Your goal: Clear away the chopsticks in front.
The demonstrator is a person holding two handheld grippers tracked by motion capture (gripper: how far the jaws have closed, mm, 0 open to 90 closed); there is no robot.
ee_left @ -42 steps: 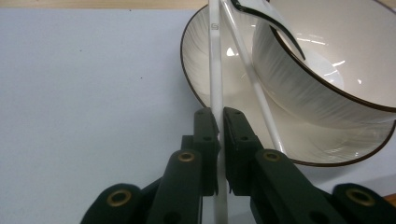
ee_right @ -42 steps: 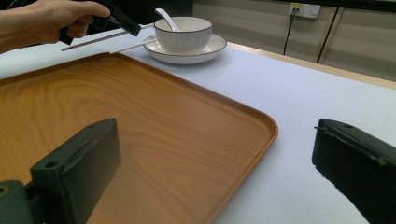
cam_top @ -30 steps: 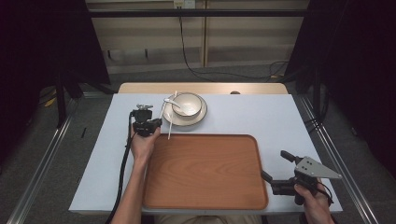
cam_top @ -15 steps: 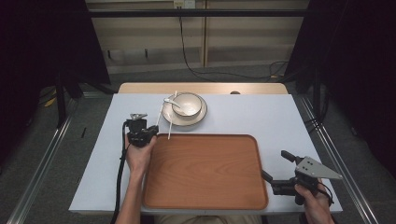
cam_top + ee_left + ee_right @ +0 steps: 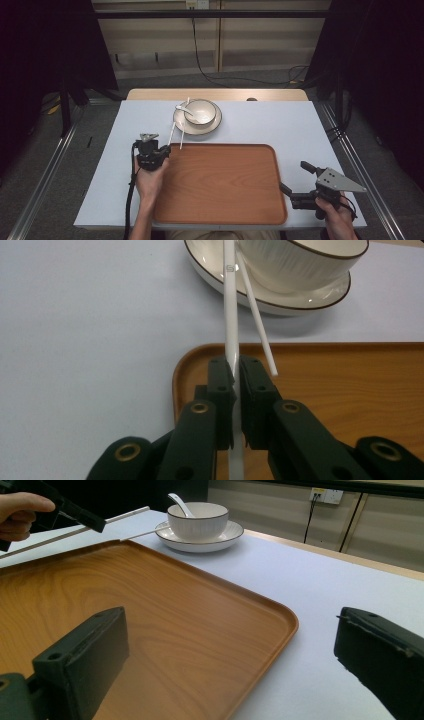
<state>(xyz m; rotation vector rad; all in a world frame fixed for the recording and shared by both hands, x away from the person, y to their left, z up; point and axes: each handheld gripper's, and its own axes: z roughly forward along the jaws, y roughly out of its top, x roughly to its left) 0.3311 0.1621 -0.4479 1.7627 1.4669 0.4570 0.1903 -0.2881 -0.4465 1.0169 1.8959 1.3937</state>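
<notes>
Left gripper view: chopstick carries small grey mark, unreadable.

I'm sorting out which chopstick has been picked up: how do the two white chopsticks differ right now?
One chopstick is clamped between the shut jaws of the left gripper; the other chopstick is free, its near end over the tray's corner. The held one runs straight along the jaws, the free one slants to its right. Both are thin, white and reach to the saucer.
</notes>
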